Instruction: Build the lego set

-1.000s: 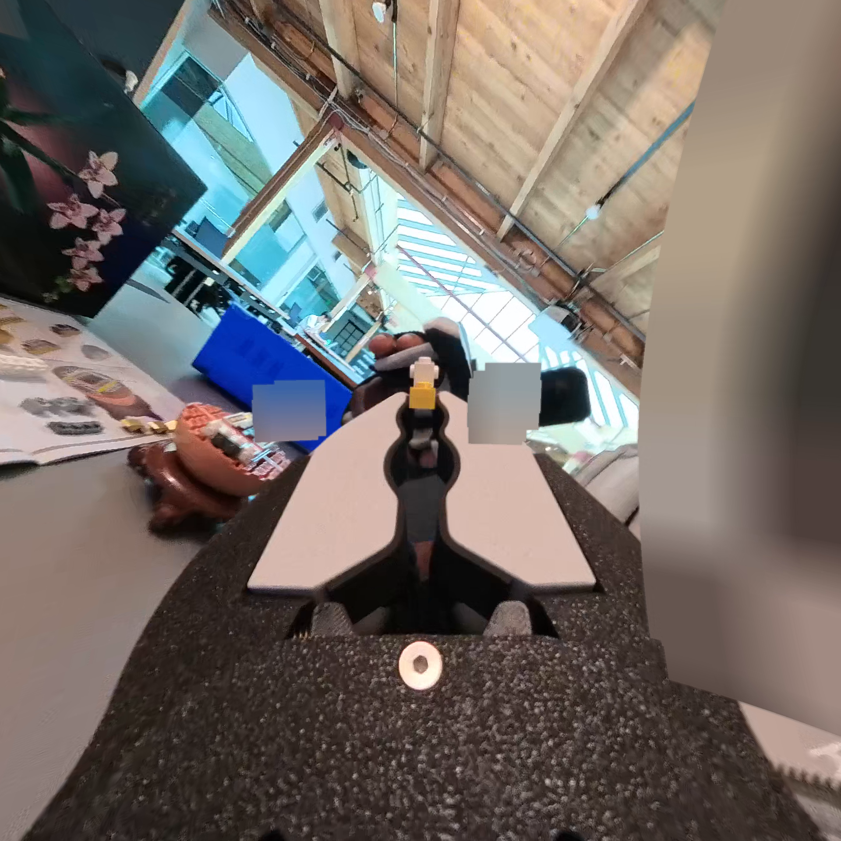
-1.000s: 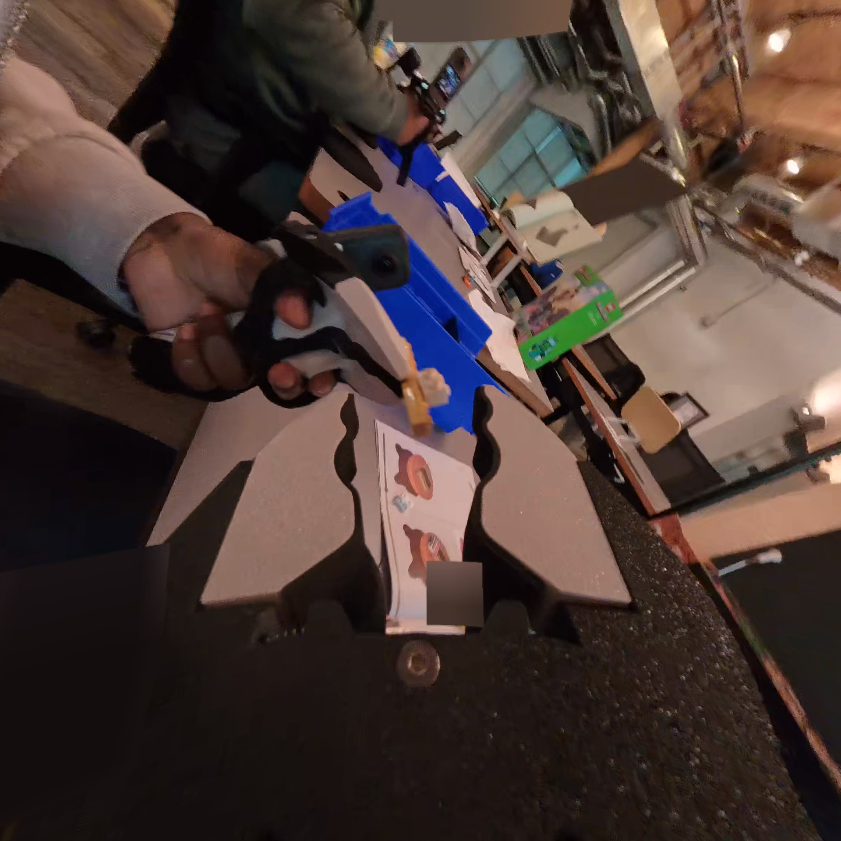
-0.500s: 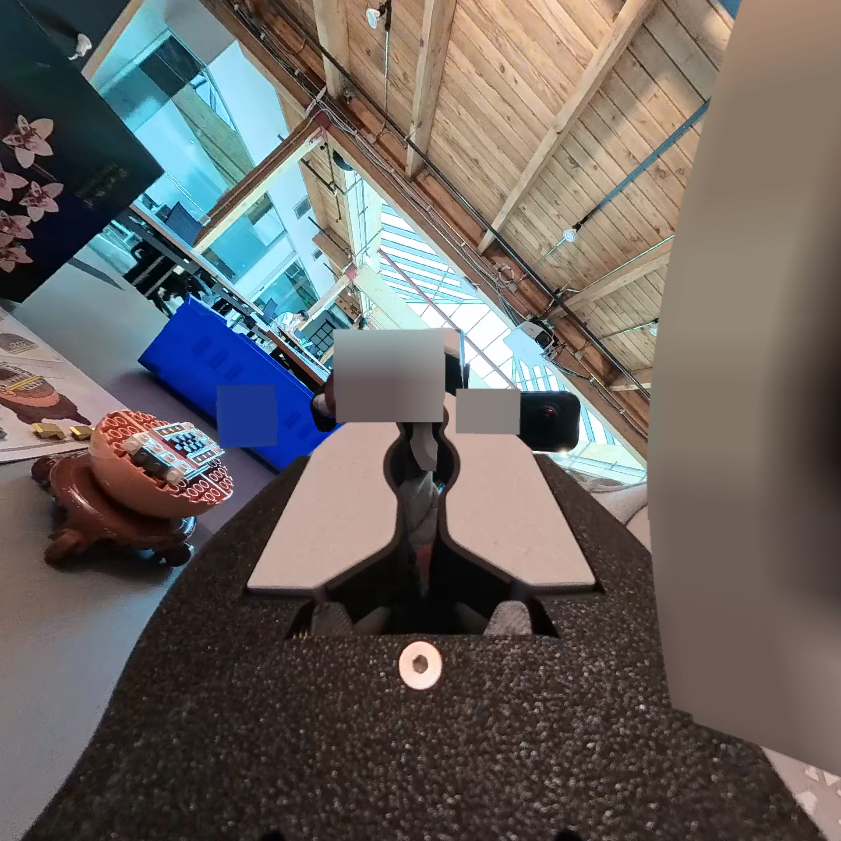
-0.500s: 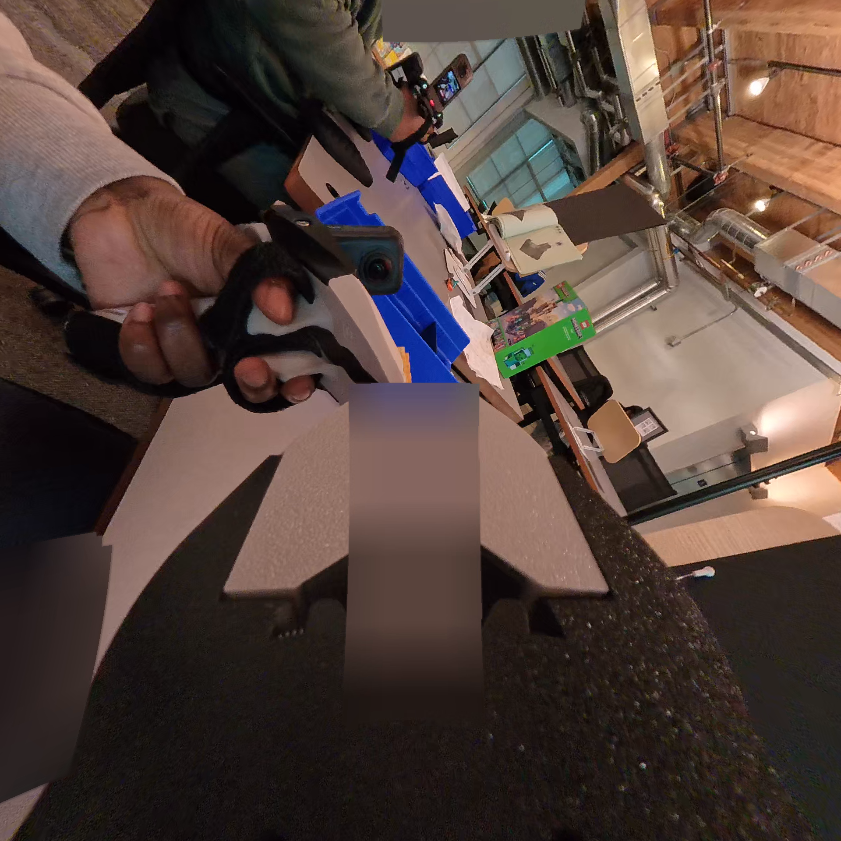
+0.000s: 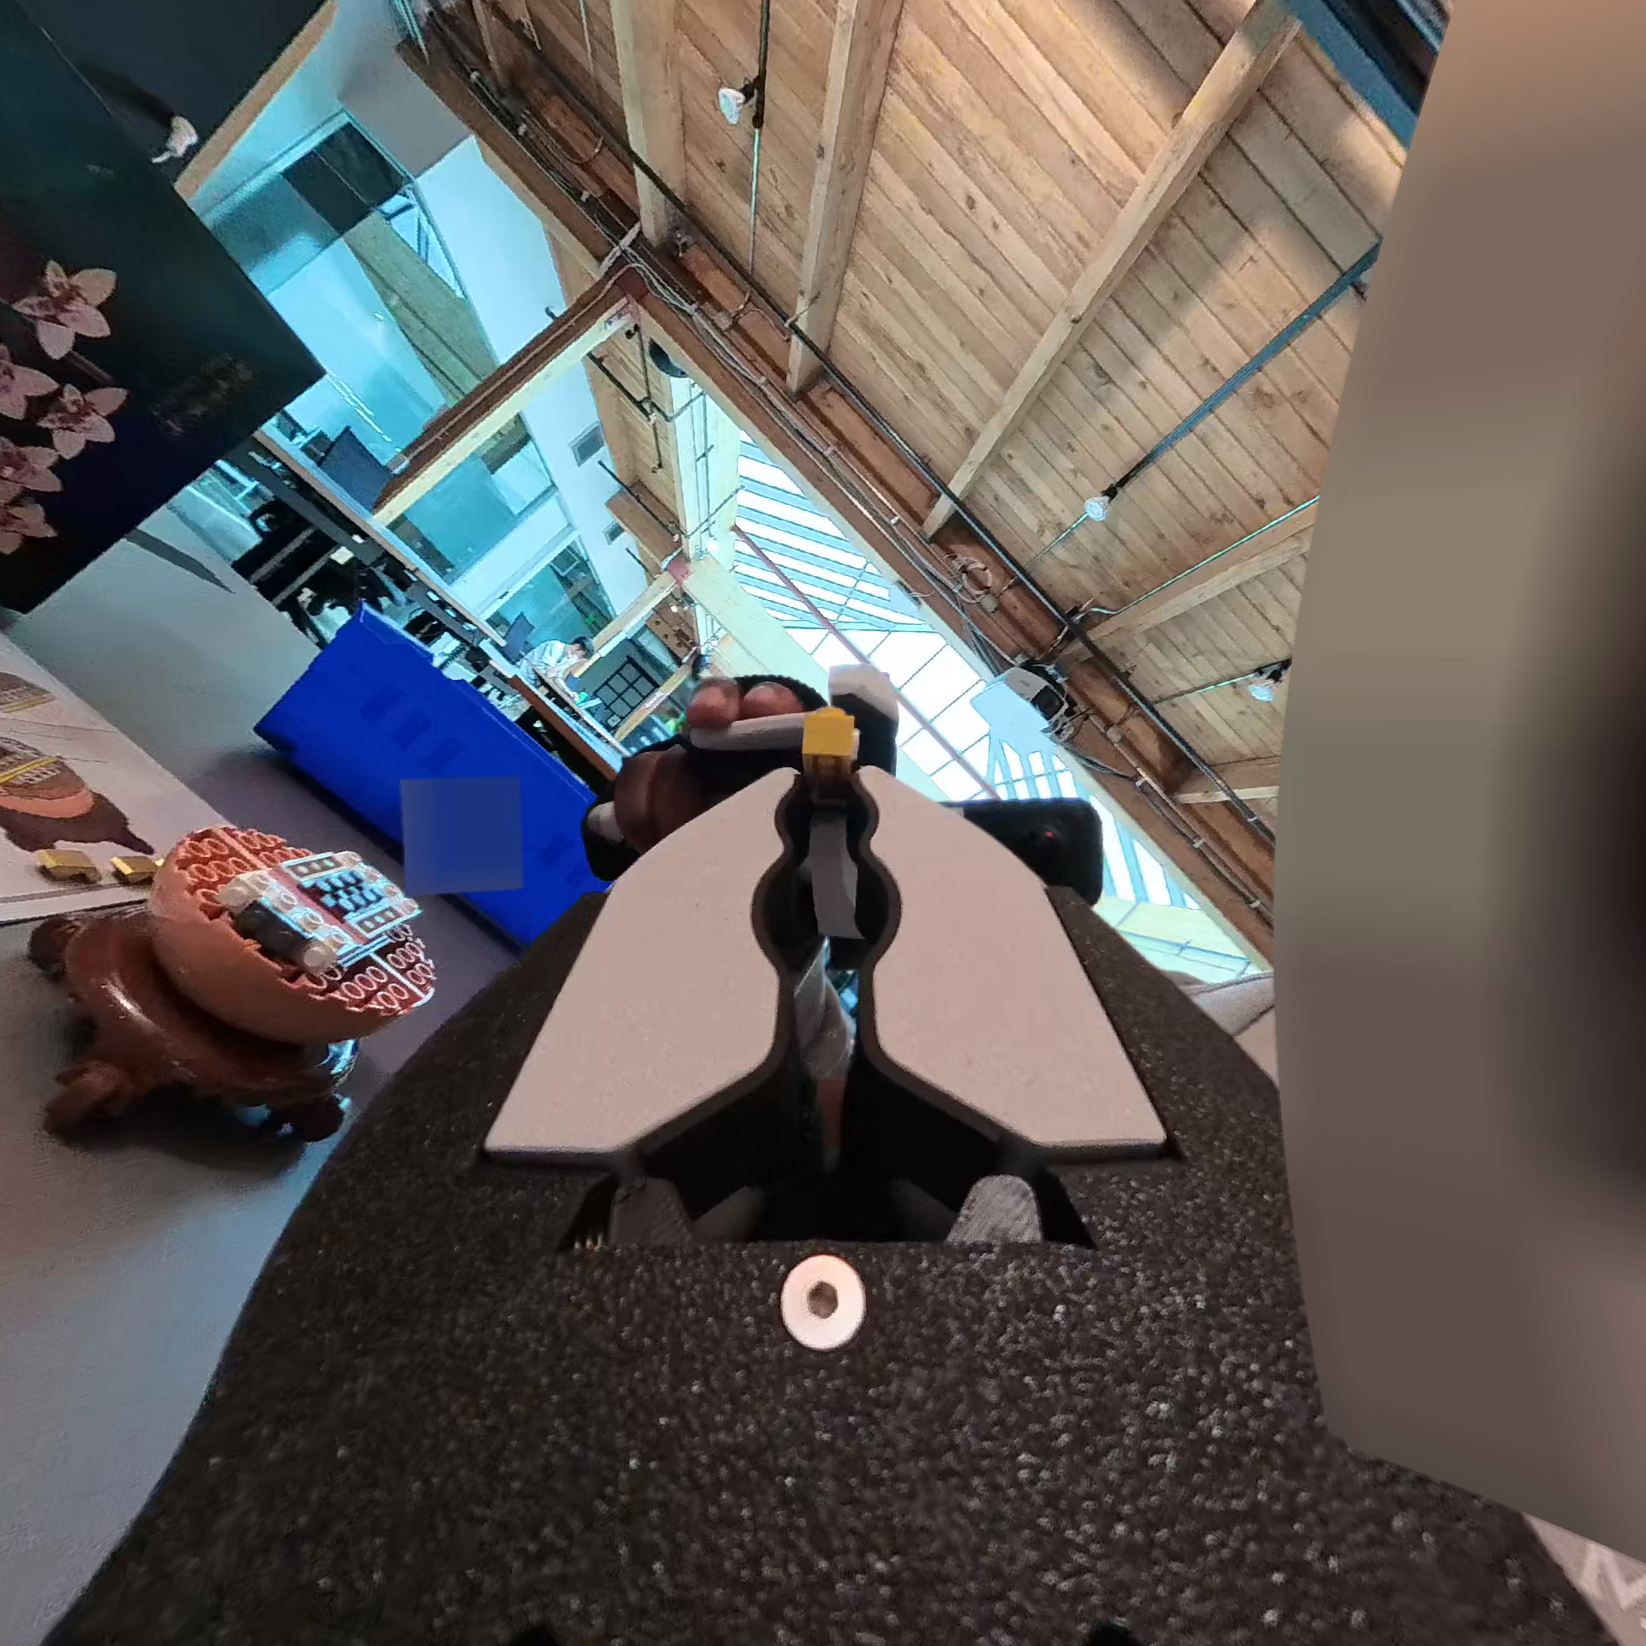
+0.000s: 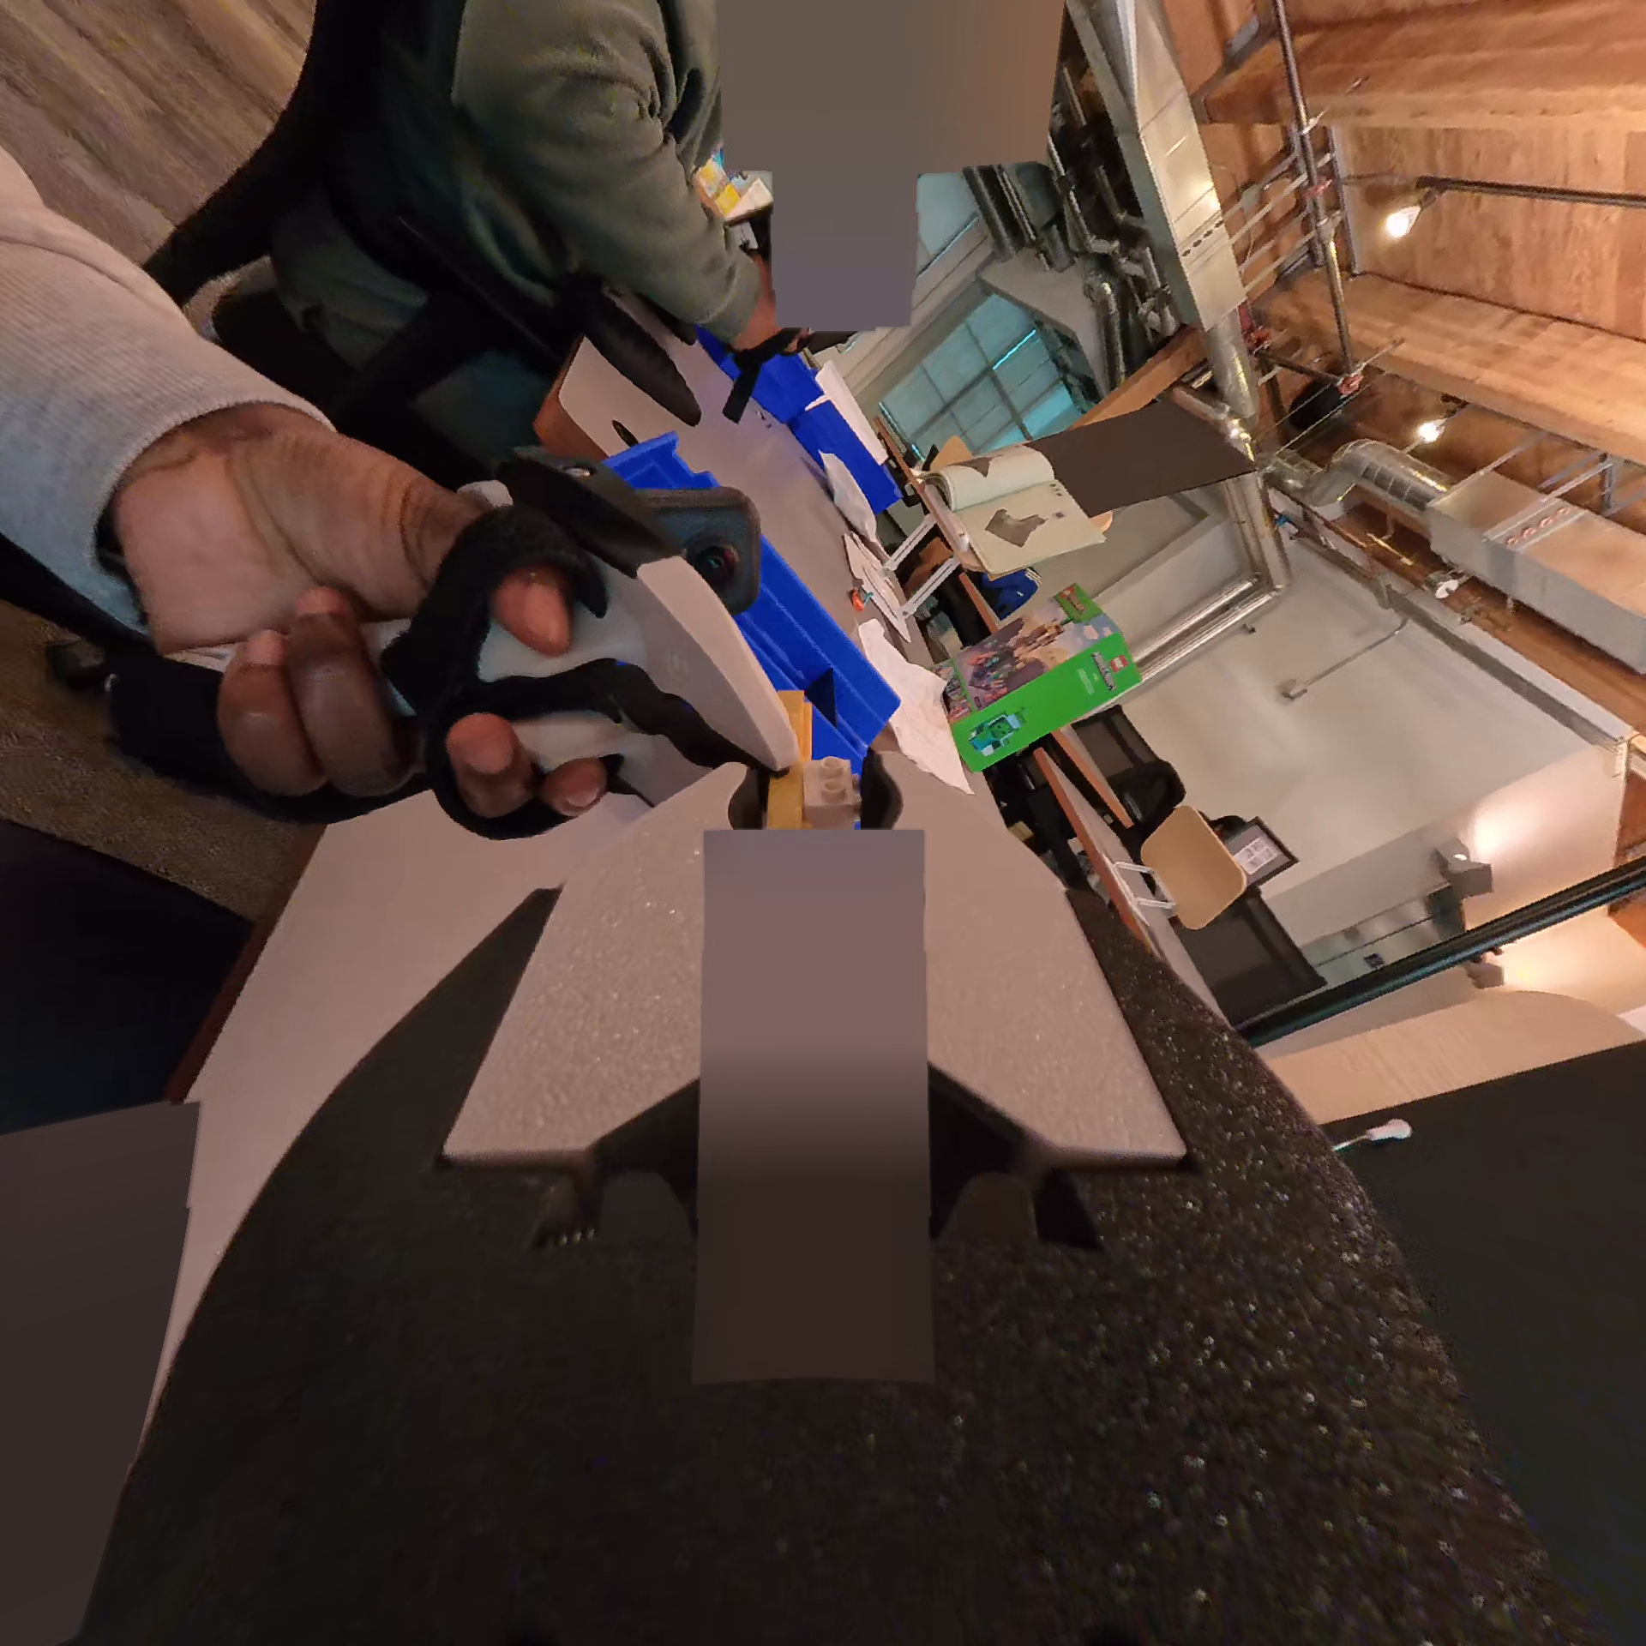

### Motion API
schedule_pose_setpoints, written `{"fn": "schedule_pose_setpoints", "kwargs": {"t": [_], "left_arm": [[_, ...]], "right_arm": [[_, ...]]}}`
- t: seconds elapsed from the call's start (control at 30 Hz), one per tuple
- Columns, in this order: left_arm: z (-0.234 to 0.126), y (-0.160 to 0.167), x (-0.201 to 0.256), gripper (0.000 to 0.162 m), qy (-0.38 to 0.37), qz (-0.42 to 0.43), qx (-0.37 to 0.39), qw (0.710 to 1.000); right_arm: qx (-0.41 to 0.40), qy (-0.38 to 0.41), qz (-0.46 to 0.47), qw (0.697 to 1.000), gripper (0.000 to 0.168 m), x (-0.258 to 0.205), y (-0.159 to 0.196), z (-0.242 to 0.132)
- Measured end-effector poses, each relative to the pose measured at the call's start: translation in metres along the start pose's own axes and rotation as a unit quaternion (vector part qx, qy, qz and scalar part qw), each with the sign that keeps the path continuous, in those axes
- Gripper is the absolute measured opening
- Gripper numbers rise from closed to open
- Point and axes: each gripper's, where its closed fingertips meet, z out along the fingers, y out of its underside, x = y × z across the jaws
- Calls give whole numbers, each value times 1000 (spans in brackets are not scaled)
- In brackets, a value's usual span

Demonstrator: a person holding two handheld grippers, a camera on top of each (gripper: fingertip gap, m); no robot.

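Note:
My left gripper [image 5: 828,777] is shut on a small yellow brick [image 5: 828,737], held up in the air. In the right wrist view the left gripper [image 6: 788,757] comes in from the left in a person's hand, and the yellow brick [image 6: 788,793] carries a tan studded brick [image 6: 833,788]. My right gripper [image 6: 810,784] faces it, tip to tip, its jaws narrowed around the tan brick. A blurred patch hides the gap behind the tips. The brown round lego model [image 5: 267,935] stands on its stand on the grey table [image 5: 134,1291], left of and below both grippers.
A blue bin [image 5: 419,712] stands behind the model. An instruction booklet [image 5: 53,802] with two loose gold pieces [image 5: 89,864] lies at the far left, under a dark flower-printed box [image 5: 107,294]. A second person in a green sleeve [image 6: 579,160] works at the far table. A green box [image 6: 1042,686] is beyond. Left and right tips are no more than a few centimetres apart.
The right gripper was open a second ago and has narrowed around the tan brick. Both grippers have come together tip to tip. The left view has swung, and the model now sits lower left.

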Motion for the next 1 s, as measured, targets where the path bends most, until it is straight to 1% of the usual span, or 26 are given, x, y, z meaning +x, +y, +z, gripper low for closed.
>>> {"fn": "schedule_pose_setpoints", "kwargs": {"t": [0.17,0.37,0.53,0.57,0.6,0.67,0.7,0.73,0.77,0.8,0.9,0.97,1.0], "left_arm": [[4,1,3,6,6,-11,9,1000],[4,4,1,7,1,-4,2,1000],[2,5,-2,7,7,8,-12,1000],[1,4,-1,7,12,7,-14,1000],[0,3,0,7,19,6,-13,1000],[-5,-4,0,6,30,17,0,999],[-8,-9,-1,7,28,38,11,999],[-10,-12,-3,6,21,65,15,998],[-12,-12,-5,7,13,91,11,996],[-13,-12,-6,7,9,110,4,994],[-14,-12,-4,7,13,133,-4,991],[-14,-9,-4,7,10,147,-12,989],[-14,-9,-4,7,7,154,-16,988]], "right_arm": [[13,12,11,1000,18,4,-4,-4],[15,7,25,1000,18,2,-2,-5],[12,9,21,1000,21,-3,0,-5],[14,2,34,999,34,-4,0,-7],[19,8,55,998,41,-1,-1,-9],[49,17,134,990,40,6,-3,-16],[68,18,187,980,37,9,-6,-19],[77,23,239,968,31,12,-6,-21],[71,29,283,956,28,14,-2,-20],[67,13,310,948,30,9,0,-18],[55,-22,352,934,27,-2,3,-11],[39,-27,367,929,17,-4,9,-7],[48,-40,365,929,9,-7,7,-6]]}}
